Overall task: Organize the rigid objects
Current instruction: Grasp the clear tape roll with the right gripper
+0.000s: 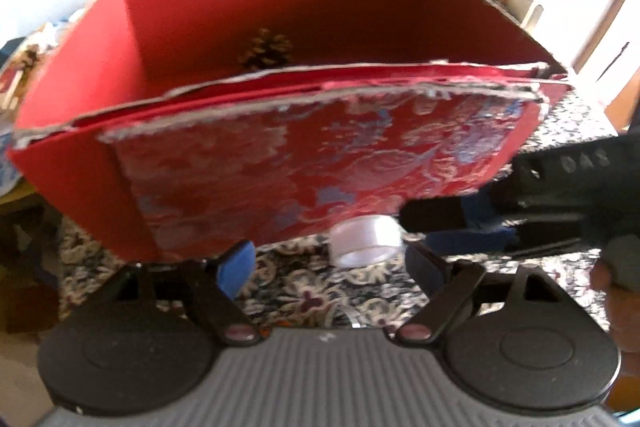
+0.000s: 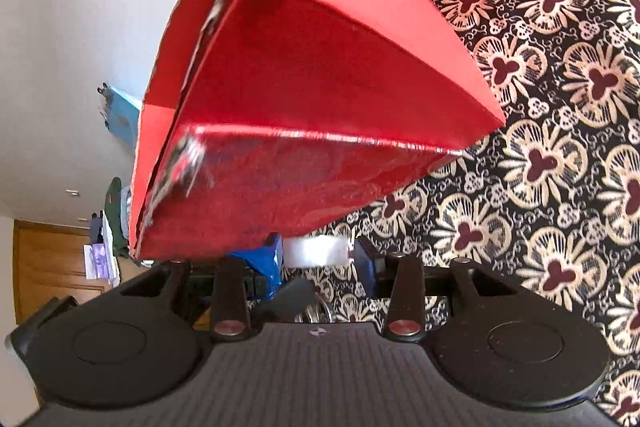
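while the right gripper (image 2: pixel 316 253) fingers pinch a clear tape roll (image 2: pixel 314 251) just under the red box (image 2: pixel 304 75), the left gripper (image 1: pixel 332 263) fingers stand spread below that box. a pine cone (image 1: pixel 265 54) sits inside; patterned desk (image 2: pixel 560 147) beneath.
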The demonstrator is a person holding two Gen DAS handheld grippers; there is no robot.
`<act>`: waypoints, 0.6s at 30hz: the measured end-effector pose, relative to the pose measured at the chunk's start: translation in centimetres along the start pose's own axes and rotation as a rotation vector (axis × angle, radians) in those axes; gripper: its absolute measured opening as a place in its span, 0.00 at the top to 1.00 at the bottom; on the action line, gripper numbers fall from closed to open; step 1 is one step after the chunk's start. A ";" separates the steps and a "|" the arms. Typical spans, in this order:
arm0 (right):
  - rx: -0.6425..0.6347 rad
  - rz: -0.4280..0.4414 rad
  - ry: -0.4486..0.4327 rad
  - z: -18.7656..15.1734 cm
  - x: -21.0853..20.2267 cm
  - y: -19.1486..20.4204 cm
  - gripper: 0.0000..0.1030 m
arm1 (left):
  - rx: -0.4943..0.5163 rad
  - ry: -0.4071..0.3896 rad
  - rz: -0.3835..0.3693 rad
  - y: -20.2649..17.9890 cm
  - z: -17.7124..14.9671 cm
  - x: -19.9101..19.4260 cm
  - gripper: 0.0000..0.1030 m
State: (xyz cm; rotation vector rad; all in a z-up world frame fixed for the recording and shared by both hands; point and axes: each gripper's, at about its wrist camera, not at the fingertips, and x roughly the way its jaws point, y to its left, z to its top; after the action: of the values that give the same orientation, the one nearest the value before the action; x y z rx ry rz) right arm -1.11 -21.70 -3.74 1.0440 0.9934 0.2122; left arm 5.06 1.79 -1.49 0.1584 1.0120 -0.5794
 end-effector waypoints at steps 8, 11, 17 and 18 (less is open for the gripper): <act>-0.012 0.004 0.054 1.0 1.6 0.2 0.76 | 0.002 0.015 -0.047 -0.8 0.7 1.5 0.32; -0.007 0.012 0.071 1.2 2.4 0.1 0.76 | -0.009 0.042 -0.054 -0.7 0.7 2.3 0.46; 0.013 0.040 0.084 1.2 2.9 -0.3 0.77 | -0.046 0.066 -0.074 -0.2 0.4 3.0 0.59; 0.017 0.044 0.087 1.2 2.9 -0.4 0.78 | -0.046 0.063 -0.072 -0.2 0.4 3.0 0.59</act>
State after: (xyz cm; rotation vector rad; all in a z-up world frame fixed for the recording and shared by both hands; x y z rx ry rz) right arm 1.35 -20.99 -5.63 1.0802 1.0527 0.2873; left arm 6.41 0.30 -3.78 0.1006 1.0952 -0.6193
